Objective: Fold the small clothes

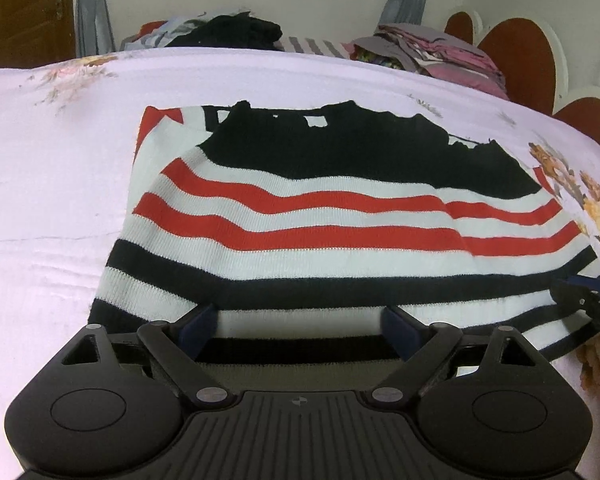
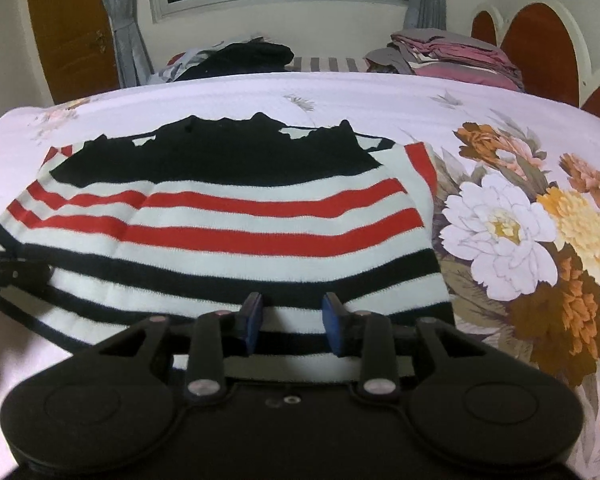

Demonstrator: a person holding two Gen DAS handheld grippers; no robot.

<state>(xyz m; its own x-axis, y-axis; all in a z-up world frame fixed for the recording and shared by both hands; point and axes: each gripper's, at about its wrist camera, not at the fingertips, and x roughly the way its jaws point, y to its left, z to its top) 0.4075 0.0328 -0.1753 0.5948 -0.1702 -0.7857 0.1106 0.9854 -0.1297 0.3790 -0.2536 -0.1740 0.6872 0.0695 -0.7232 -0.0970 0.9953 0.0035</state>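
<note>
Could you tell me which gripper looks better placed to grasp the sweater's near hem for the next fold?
Probably the right gripper: its narrower jaws sit over the striped sweater near its corner. The left gripper stands wide open over the hem farther from its corner.

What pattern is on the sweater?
Red, white and black stripes below a black top on the sweater; right wrist view.

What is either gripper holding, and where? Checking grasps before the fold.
Nothing: left gripper and right gripper stand open over the striped sweater's near hem.
</note>
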